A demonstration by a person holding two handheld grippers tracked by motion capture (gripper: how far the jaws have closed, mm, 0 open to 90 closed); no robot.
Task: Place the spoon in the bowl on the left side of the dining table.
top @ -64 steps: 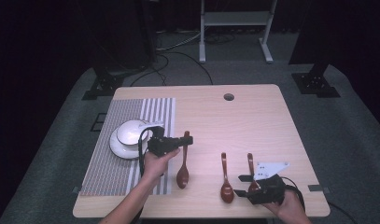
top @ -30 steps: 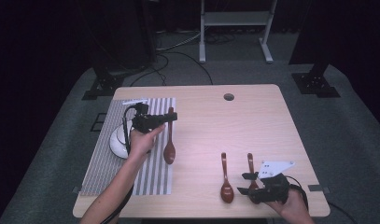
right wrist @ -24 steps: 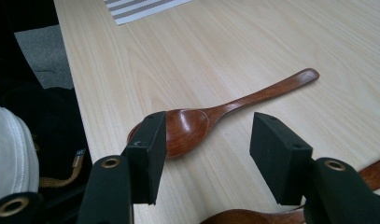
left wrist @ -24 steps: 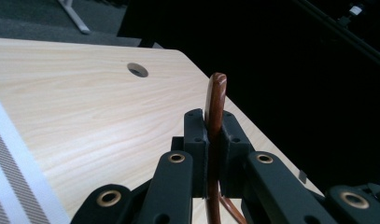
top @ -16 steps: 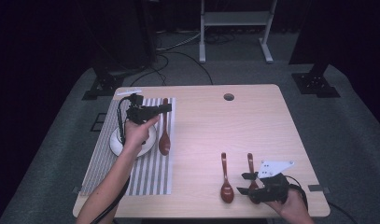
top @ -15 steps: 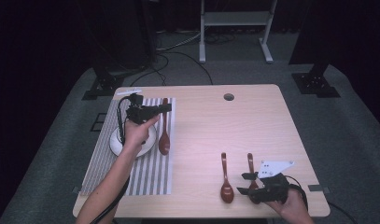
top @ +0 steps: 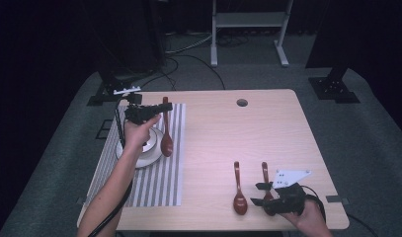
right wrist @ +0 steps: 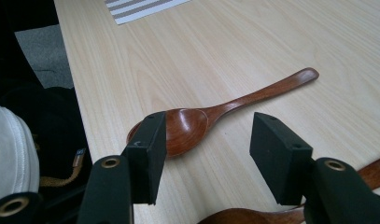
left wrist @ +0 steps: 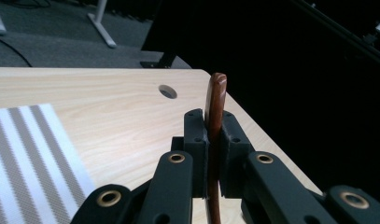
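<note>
My left gripper (top: 159, 109) is shut on the handle of a brown wooden spoon (top: 166, 133) and holds it above the striped placemat (top: 154, 182). The spoon's bowl end hangs by the right rim of a white dish (top: 138, 152). In the left gripper view the handle (left wrist: 215, 100) stands up between the closed jaws. Two more wooden spoons lie on the bare table at the front right, one (top: 238, 190) left of the other (top: 264, 174). My right gripper (top: 258, 194) stands open beside them. Its jaws (right wrist: 206, 135) frame one spoon's bowl (right wrist: 185, 126) without touching it.
A round cable hole (top: 242, 102) sits near the table's far edge. The wooden table (top: 228, 133) has open surface between the placemat and the two lying spoons. A metal stand (top: 248, 19) and cables are on the floor beyond.
My left gripper has carried its spoon from the middle of the table to the far left, over the placemat and beside the white dish. The right gripper has stayed put.
</note>
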